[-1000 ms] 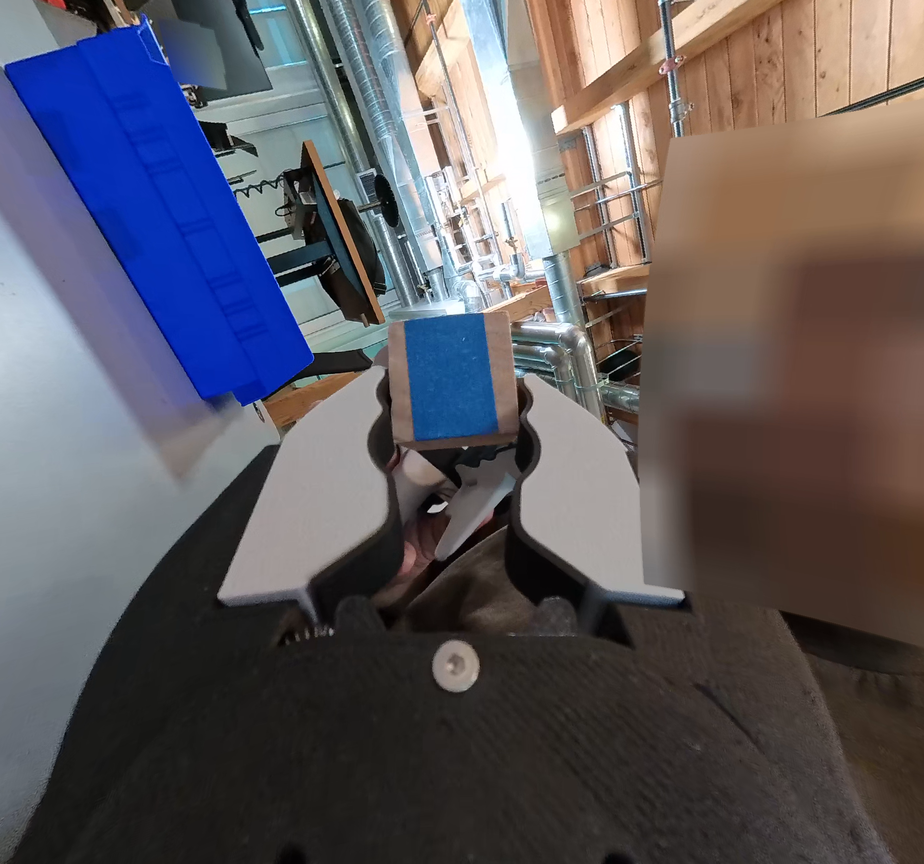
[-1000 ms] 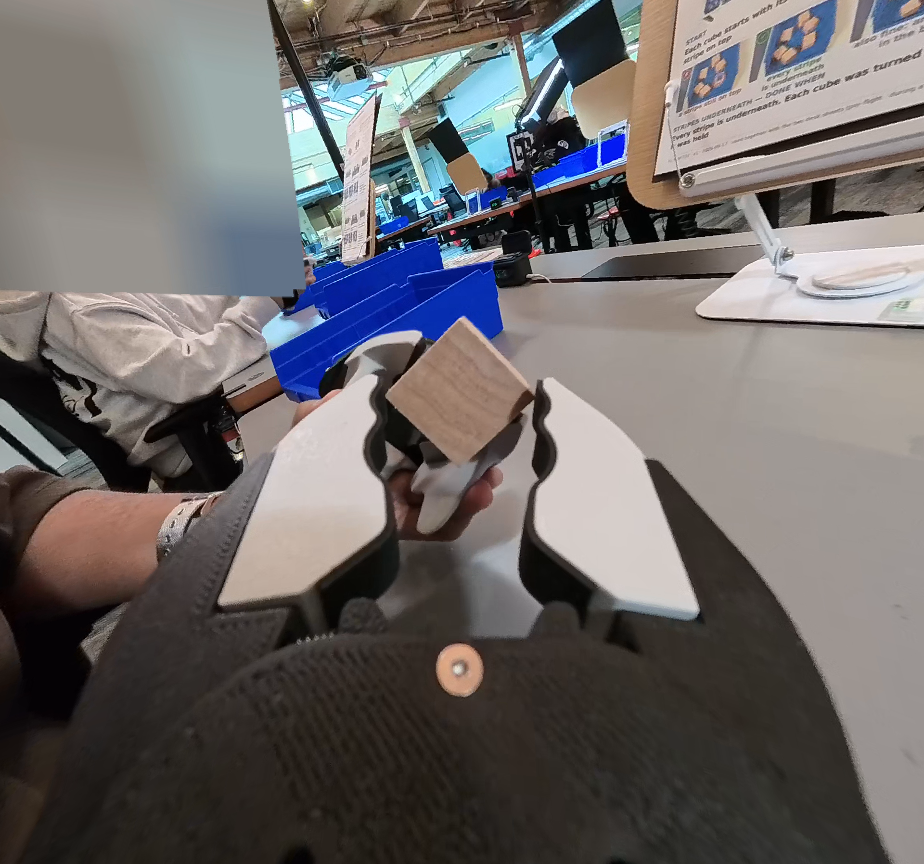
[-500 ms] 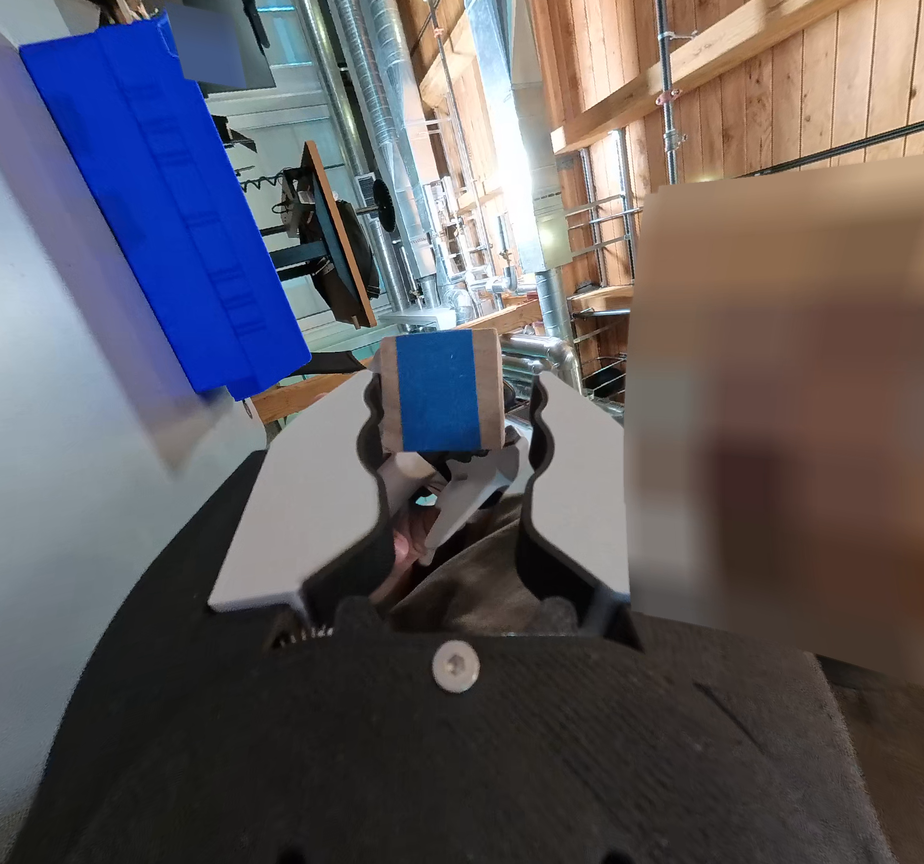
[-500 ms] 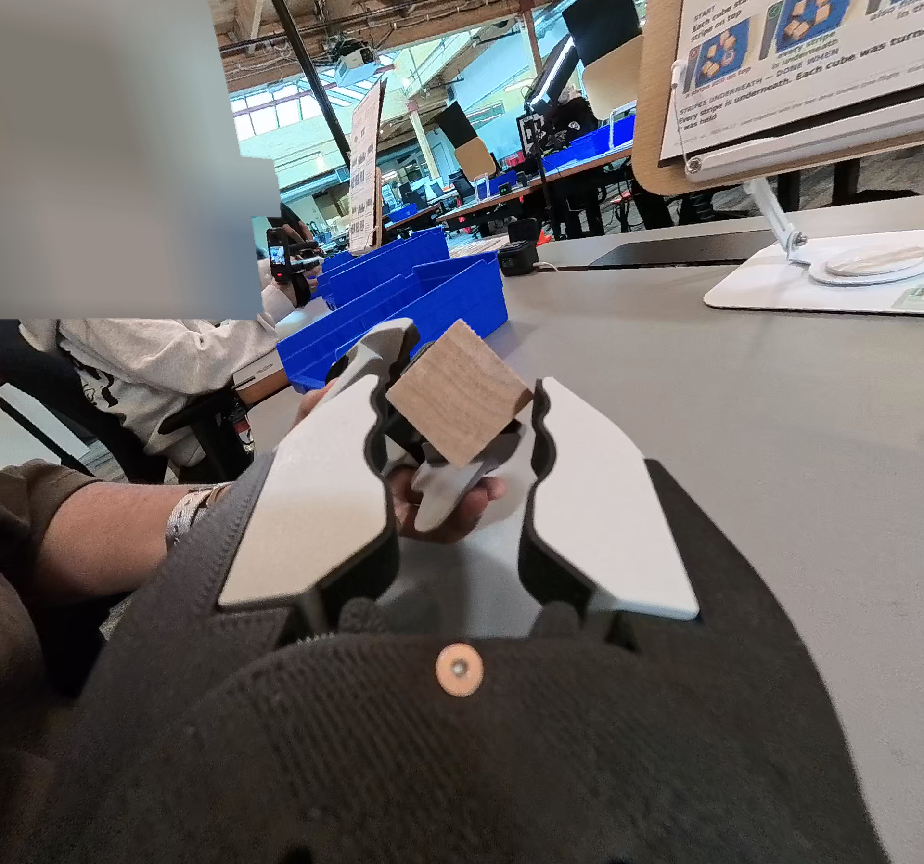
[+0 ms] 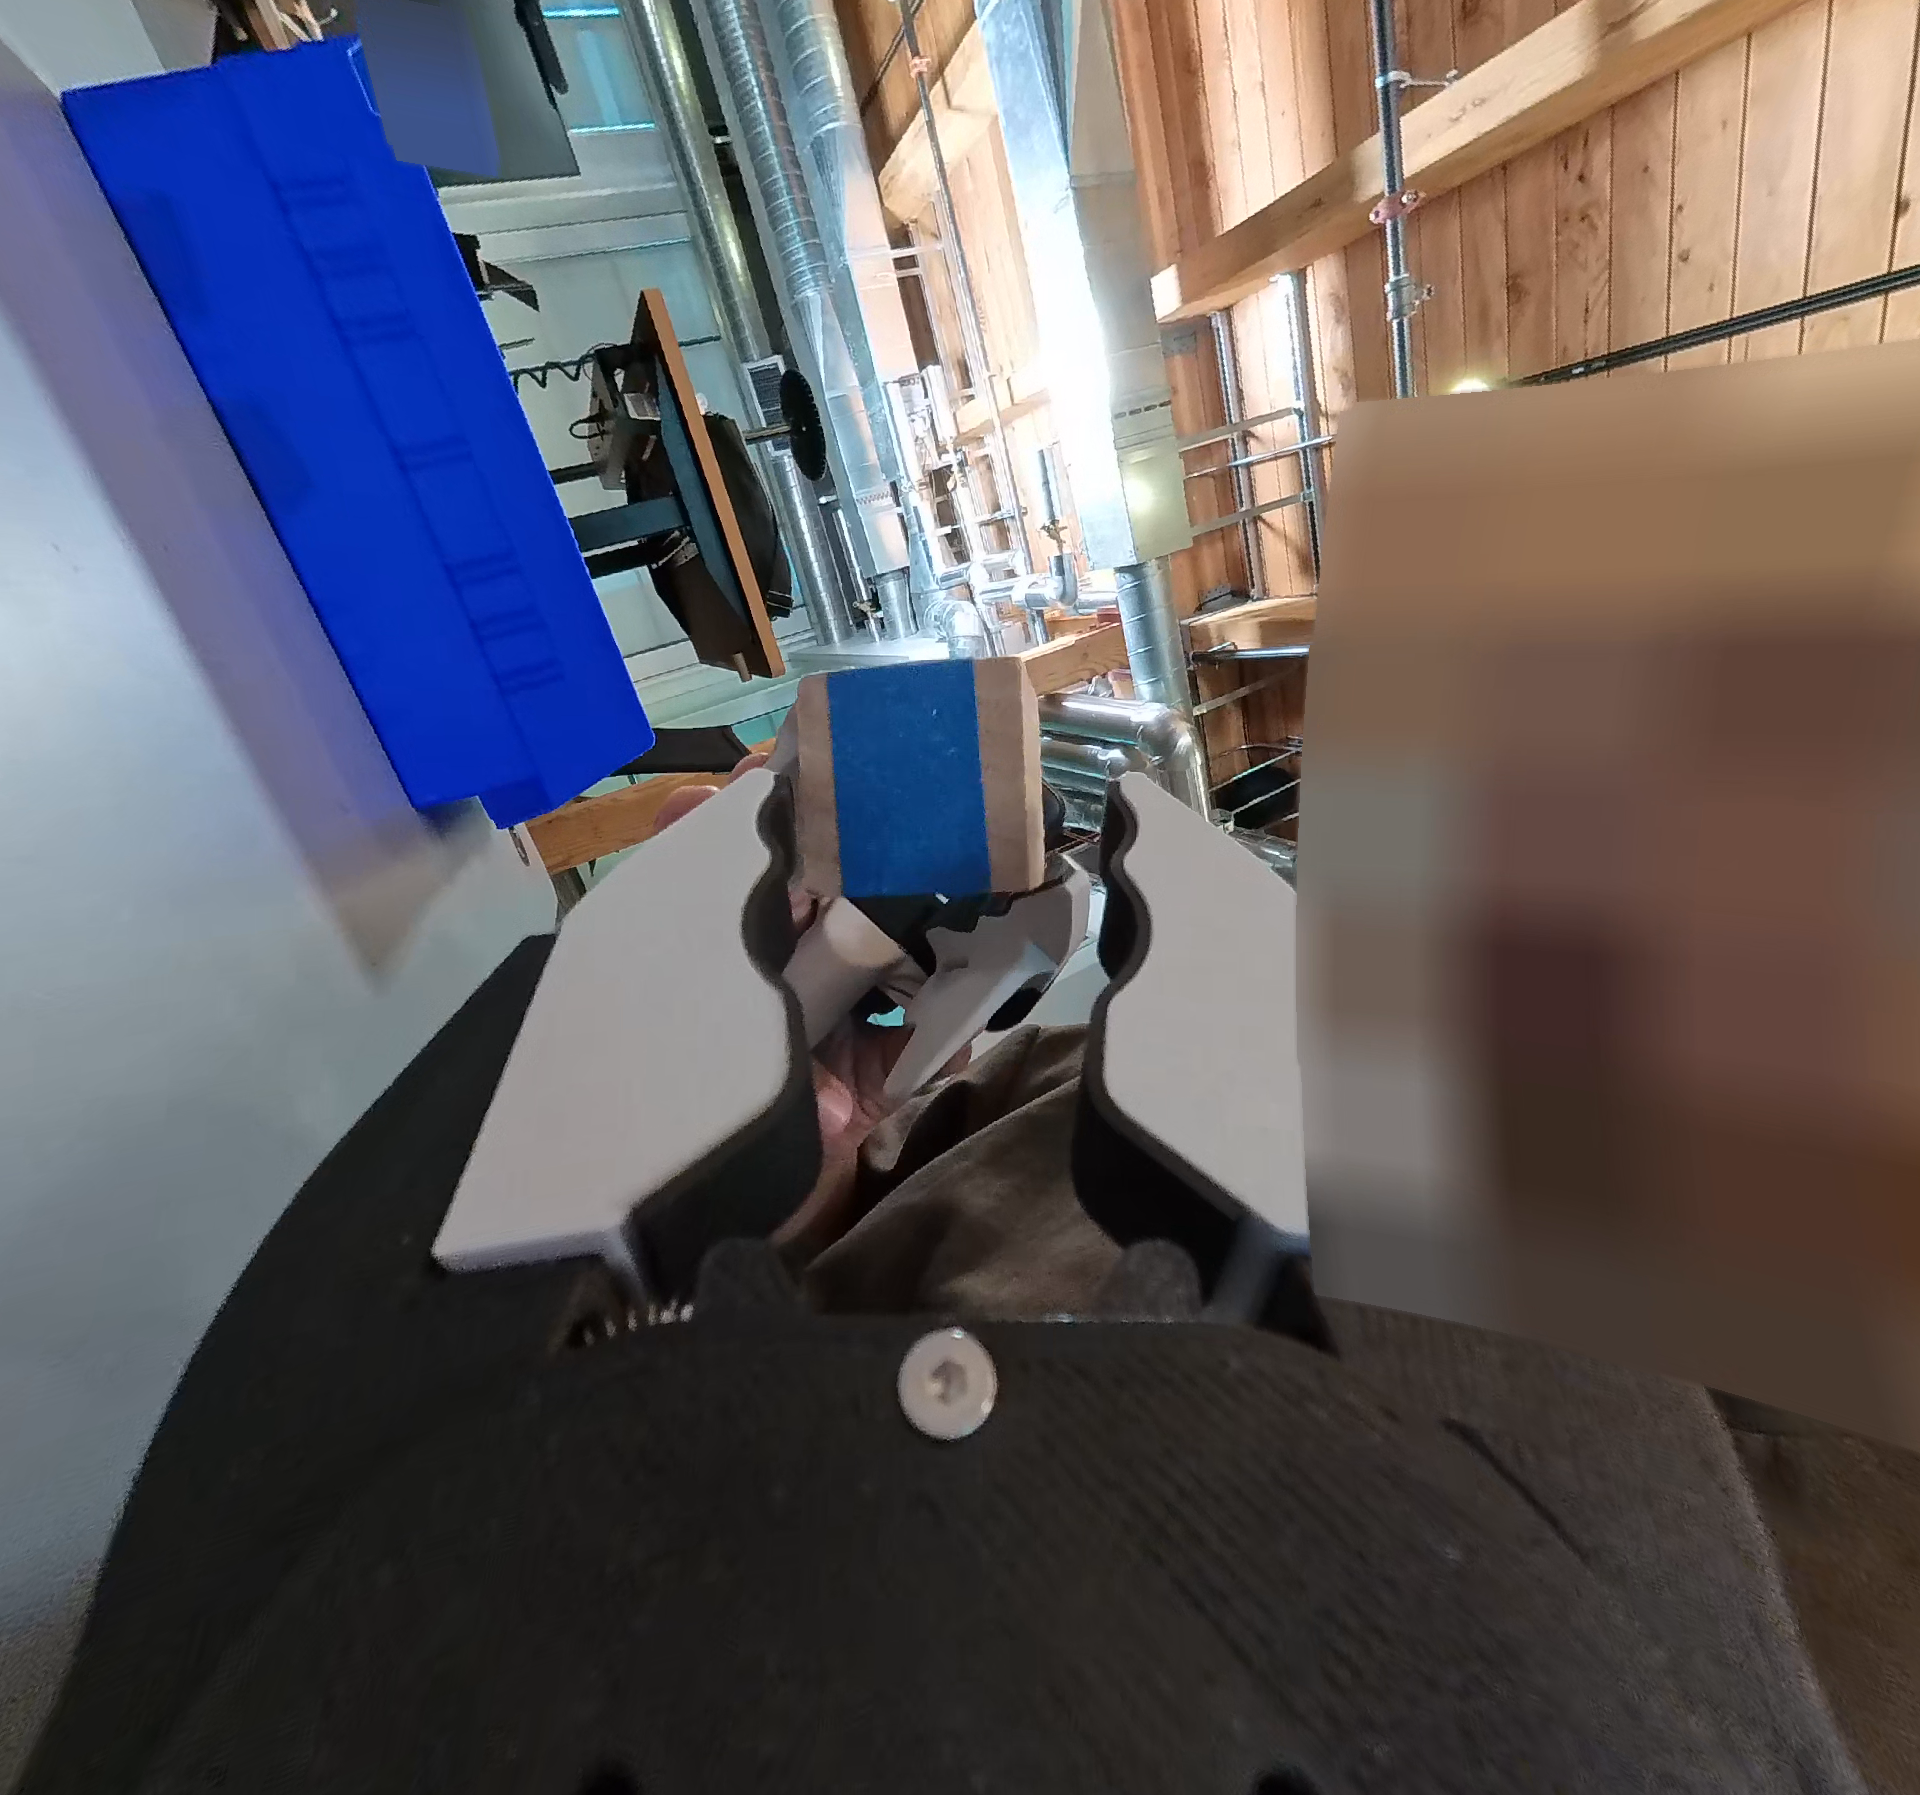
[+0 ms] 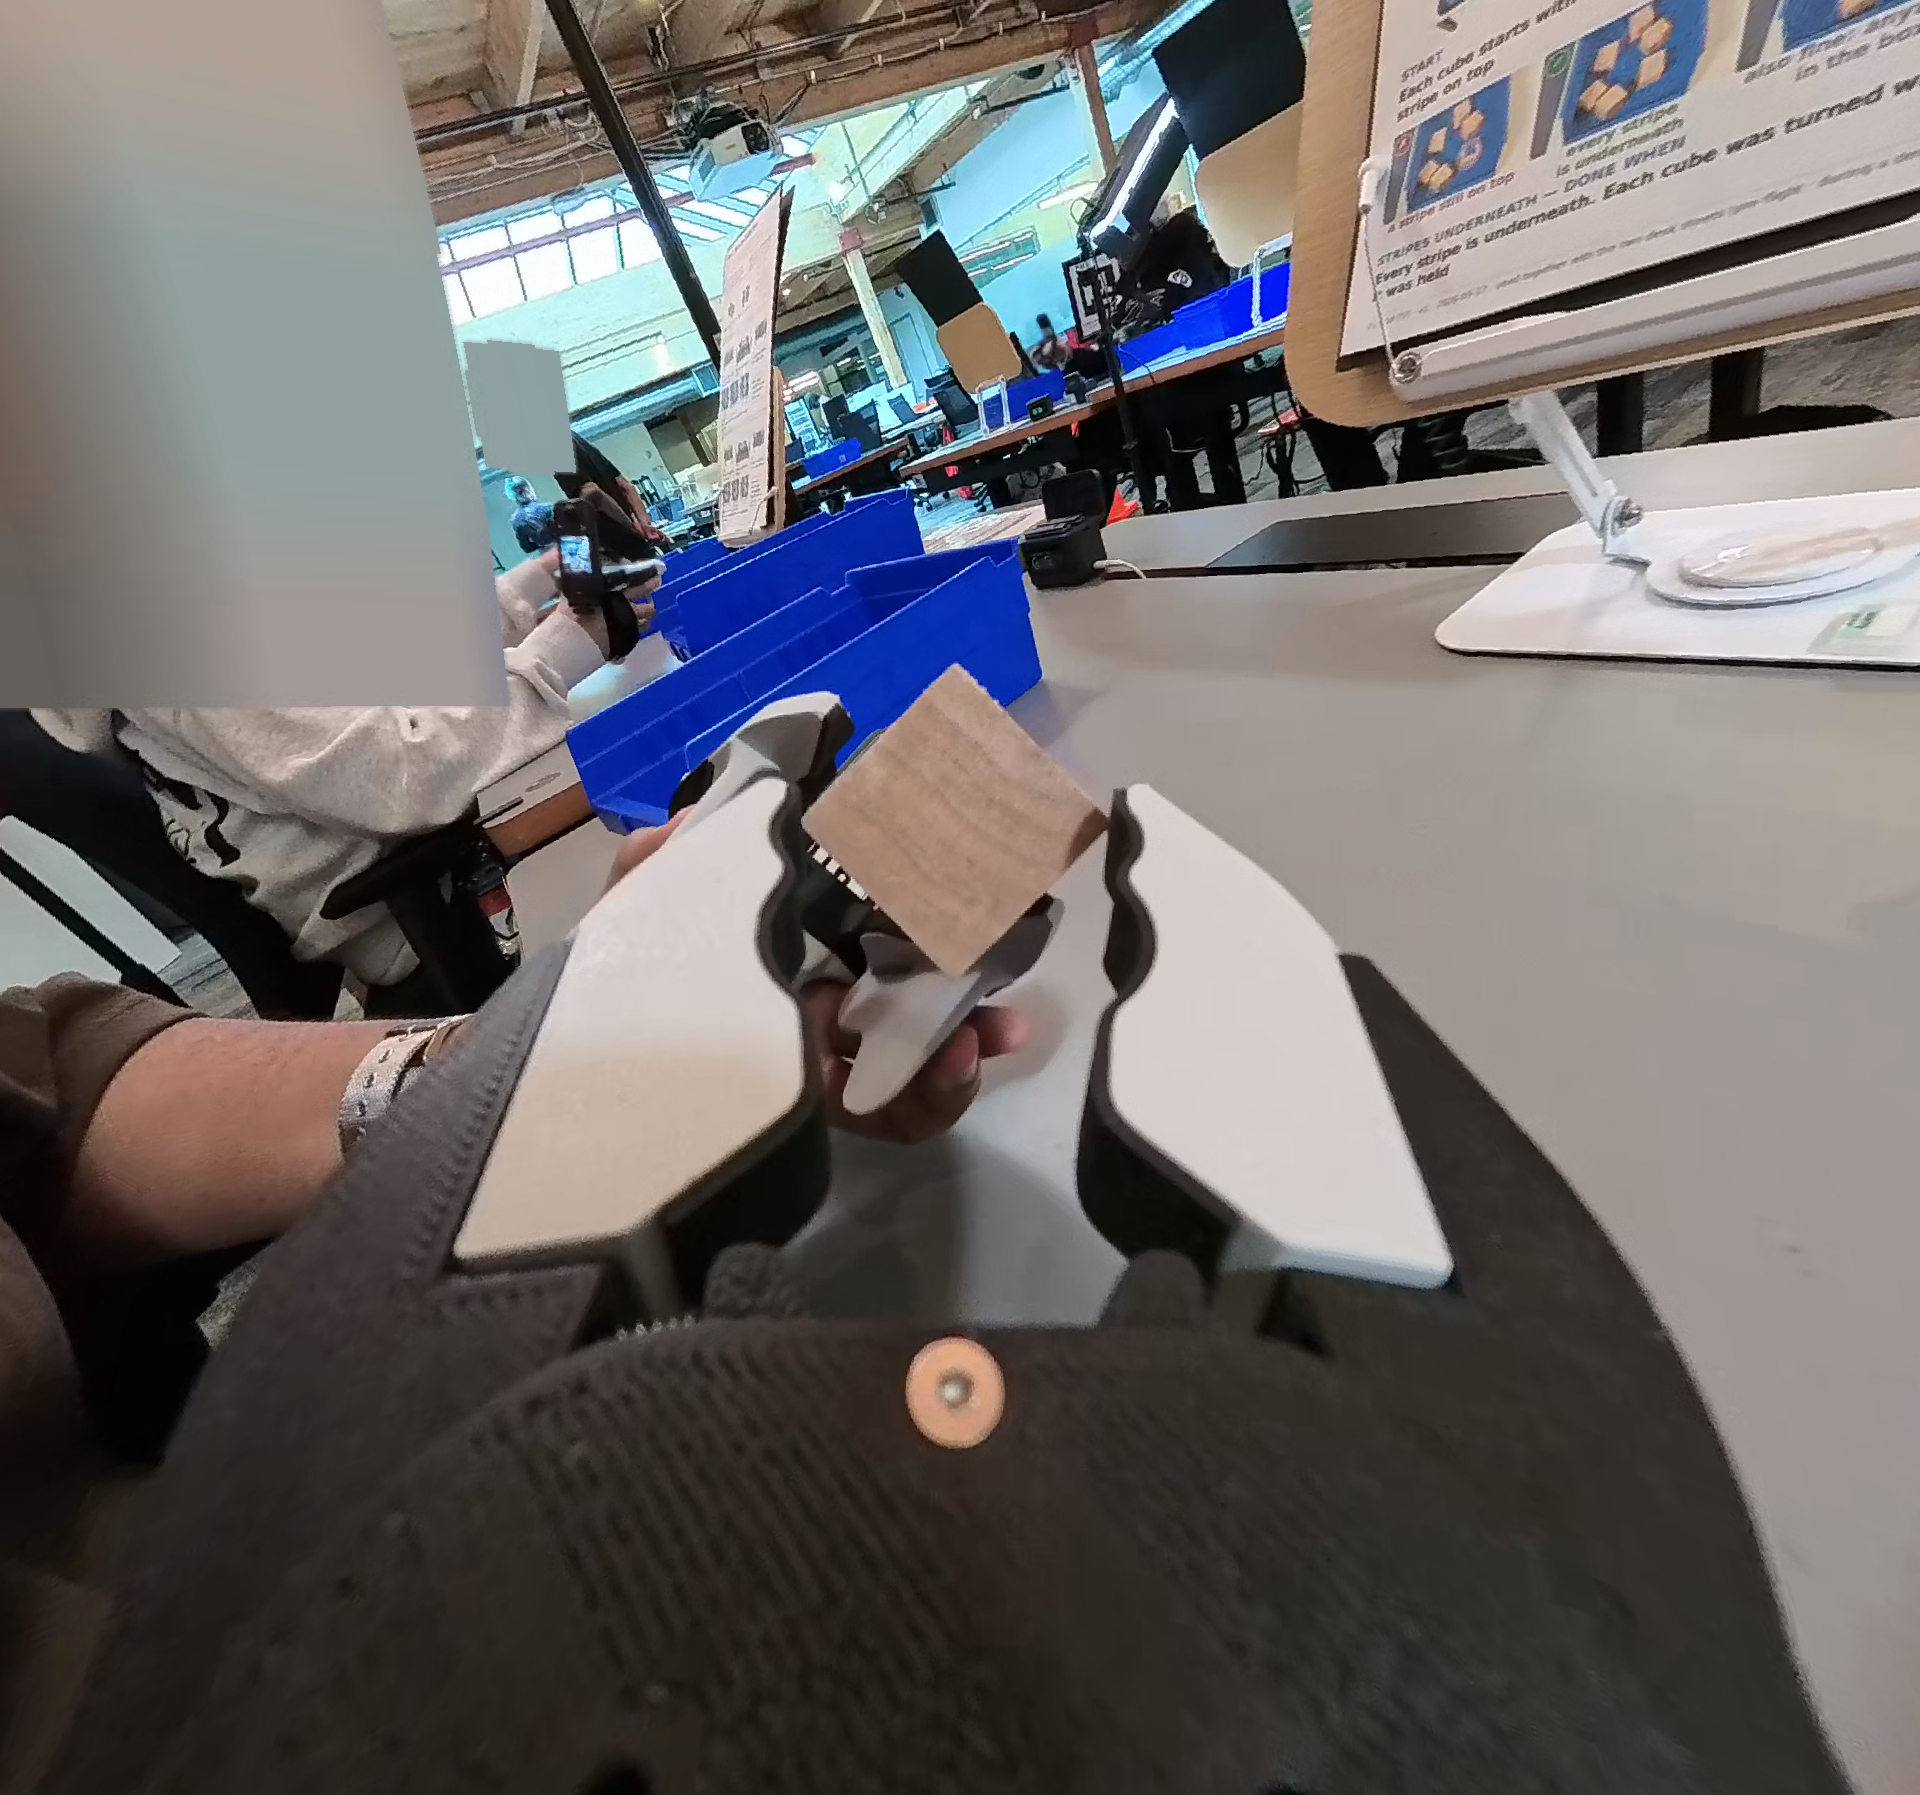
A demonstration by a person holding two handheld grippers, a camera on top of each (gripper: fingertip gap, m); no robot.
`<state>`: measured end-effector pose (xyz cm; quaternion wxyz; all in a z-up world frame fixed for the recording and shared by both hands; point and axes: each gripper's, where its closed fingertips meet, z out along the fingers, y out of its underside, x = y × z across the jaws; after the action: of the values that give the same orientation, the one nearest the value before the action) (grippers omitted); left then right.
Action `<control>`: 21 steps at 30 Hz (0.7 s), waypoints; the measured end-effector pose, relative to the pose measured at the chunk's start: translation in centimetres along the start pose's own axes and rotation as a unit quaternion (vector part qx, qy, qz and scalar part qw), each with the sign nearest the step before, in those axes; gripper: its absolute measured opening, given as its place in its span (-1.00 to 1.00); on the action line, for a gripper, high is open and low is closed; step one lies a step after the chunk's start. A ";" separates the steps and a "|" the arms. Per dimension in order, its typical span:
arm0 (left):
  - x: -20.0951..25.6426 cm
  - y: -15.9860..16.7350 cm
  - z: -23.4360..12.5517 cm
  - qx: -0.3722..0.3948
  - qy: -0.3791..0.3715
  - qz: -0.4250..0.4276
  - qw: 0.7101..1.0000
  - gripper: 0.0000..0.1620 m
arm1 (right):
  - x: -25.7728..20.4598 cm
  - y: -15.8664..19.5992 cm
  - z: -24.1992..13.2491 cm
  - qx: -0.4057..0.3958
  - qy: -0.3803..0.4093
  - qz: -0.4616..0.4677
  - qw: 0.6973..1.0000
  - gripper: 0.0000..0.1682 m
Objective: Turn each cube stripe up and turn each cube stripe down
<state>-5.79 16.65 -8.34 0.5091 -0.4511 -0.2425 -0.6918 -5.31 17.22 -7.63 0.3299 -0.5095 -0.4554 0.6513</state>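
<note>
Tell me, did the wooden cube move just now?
No, barely. In the right wrist view the cube stays just below the near corner of the blue bin, tilted on its corner the same way as before.

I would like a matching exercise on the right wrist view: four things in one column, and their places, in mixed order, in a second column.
1. cube
2. blue bin
3. small black device
4. instruction board

a. on a white stand, at the right
b. in the air, at the tips of the jaws
c. at the left edge of the grey table
d. on the table, just right of the bin

Pairs: 1-b, 2-c, 3-d, 4-a
</note>
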 end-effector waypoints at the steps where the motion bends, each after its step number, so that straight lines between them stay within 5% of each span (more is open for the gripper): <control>1: 0.0 0.0 0.0 0.000 0.000 0.000 1.000 -0.31 | 0.0 0.0 0.0 0.000 0.000 0.000 1.000 -0.33; 21: -0.1 -0.1 -0.1 0.000 -0.002 0.000 1.000 -0.31 | -0.3 -0.1 -0.1 0.003 -0.012 0.004 1.000 -0.33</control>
<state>-5.87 16.68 -8.46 0.5086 -0.4522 -0.2434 -0.6910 -5.16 16.96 -7.43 0.3230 -0.5022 -0.4554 0.6603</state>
